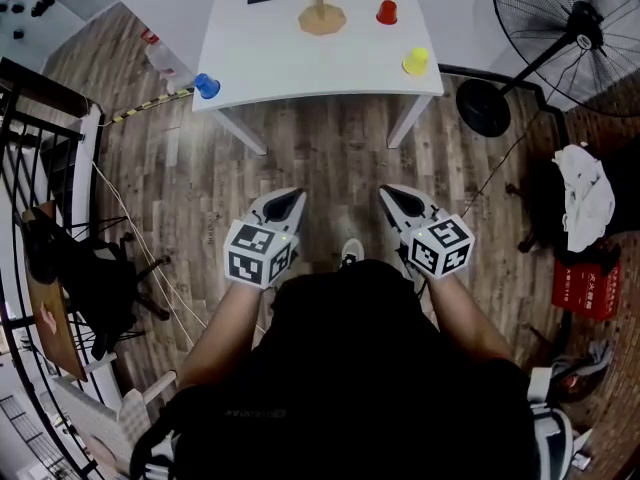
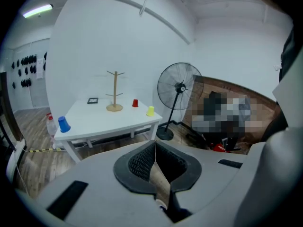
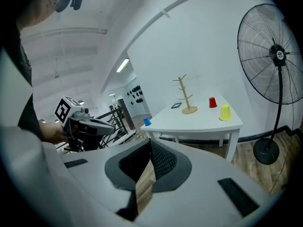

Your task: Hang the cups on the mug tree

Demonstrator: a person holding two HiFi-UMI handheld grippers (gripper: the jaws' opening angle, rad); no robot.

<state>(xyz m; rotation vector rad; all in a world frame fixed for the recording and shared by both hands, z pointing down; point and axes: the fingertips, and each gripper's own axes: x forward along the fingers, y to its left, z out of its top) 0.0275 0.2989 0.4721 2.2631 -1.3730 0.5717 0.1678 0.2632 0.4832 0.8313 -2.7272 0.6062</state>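
White table (image 1: 300,63), far: mug tree (image 1: 320,8), seemingly bare; red cup (image 1: 386,12) and yellow cup (image 1: 416,61) to its right, blue cup (image 1: 206,86) at near-left corner. None hung. Left gripper (image 1: 289,197), right gripper (image 1: 392,195): clenched, empty, well apart from table.

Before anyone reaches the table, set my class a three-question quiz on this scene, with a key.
1. How many cups stand on the table?
2. True or false: the mug tree has no cup on it.
3. Fill in: in the head view, the cup at the table's near left corner is ___.
Key: 1 three: red cup, yellow cup, blue cup; 2 true; 3 blue.
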